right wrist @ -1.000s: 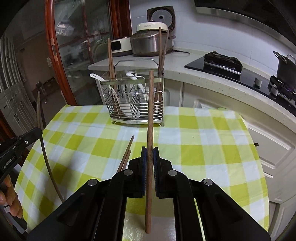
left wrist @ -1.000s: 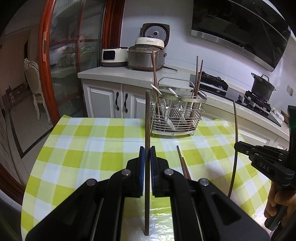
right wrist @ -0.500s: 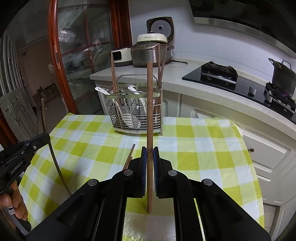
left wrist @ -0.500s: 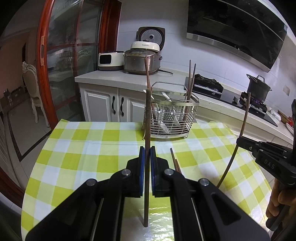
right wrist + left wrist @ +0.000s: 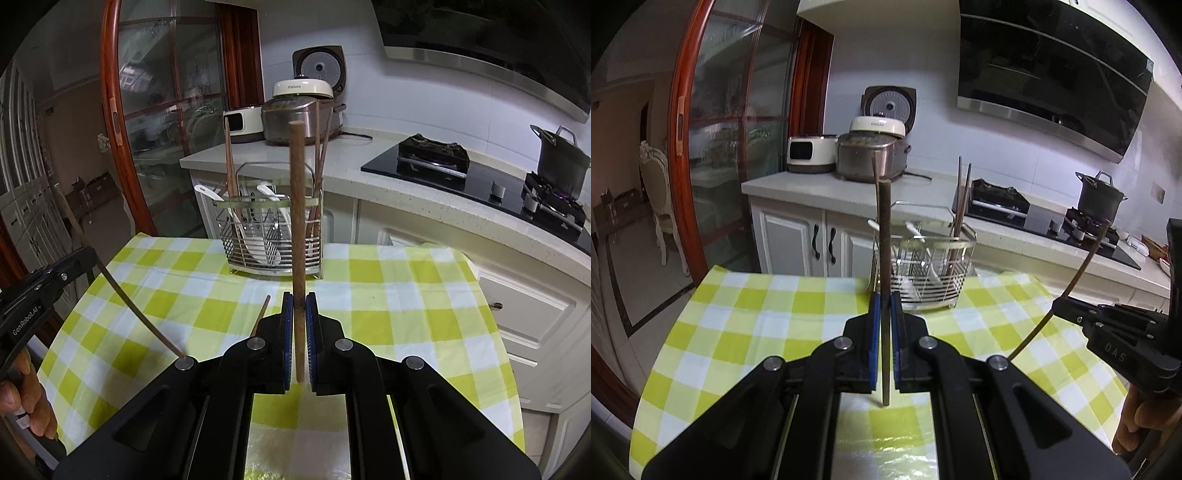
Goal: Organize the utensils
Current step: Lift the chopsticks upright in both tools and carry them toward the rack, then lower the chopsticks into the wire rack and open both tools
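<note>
My left gripper (image 5: 882, 306) is shut on a dark brown chopstick (image 5: 885, 240), held upright above the checked table. My right gripper (image 5: 299, 306) is shut on a lighter brown chopstick (image 5: 297, 206), also upright. The wire utensil basket (image 5: 923, 269) stands at the table's far edge with white spoons and several chopsticks in it; it also shows in the right wrist view (image 5: 273, 236). More chopsticks (image 5: 260, 319) lie on the cloth, left of my right gripper. In the left wrist view the right gripper (image 5: 1067, 308) shows at the right with its chopstick (image 5: 1078, 273).
The yellow-and-white checked tablecloth (image 5: 388, 295) covers a round table. Behind it runs a white counter (image 5: 798, 184) with rice cookers (image 5: 871, 155), a stove (image 5: 432, 155) and a black pot (image 5: 561, 158). A glass door with a red frame (image 5: 683, 147) is at the left.
Both grippers have risen and tilted up with their chopsticks, so the basket sits lower in each view. The loose chopsticks on the cloth are now hidden in the left wrist view.
</note>
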Demonstrator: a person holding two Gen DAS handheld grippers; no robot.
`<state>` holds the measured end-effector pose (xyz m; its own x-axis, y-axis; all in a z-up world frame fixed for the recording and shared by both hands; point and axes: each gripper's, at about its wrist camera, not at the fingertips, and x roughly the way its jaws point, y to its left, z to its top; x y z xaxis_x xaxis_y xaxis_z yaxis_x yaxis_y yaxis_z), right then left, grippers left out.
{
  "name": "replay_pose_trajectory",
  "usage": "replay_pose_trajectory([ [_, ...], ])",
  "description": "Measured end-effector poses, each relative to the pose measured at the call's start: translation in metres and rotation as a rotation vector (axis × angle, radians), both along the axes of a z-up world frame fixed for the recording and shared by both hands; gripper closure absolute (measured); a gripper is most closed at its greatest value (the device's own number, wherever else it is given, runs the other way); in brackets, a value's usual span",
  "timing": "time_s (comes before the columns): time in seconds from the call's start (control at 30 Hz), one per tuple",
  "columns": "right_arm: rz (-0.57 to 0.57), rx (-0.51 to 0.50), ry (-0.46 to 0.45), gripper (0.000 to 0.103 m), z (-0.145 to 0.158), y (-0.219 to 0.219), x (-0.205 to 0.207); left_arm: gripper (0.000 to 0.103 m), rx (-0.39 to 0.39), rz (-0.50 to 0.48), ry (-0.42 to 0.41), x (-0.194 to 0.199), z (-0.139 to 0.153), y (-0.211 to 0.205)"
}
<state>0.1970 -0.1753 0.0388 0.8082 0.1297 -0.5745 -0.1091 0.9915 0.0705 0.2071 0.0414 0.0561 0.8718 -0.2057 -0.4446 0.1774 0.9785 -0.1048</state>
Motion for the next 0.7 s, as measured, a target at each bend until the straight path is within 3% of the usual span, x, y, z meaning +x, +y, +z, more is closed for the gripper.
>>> replay_pose_trajectory([
  [0.33,-0.004,-0.013,-0.042,0.095,0.022,0.0,0.01,0.097,-0.011,-0.012,-0.017,0.014,0.019,-0.006],
  [0.7,0.0,-0.01,-0.144,0.095,0.091,-0.002,0.045,0.097,-0.006,-0.023,-0.134,0.046,0.081,-0.022],
])
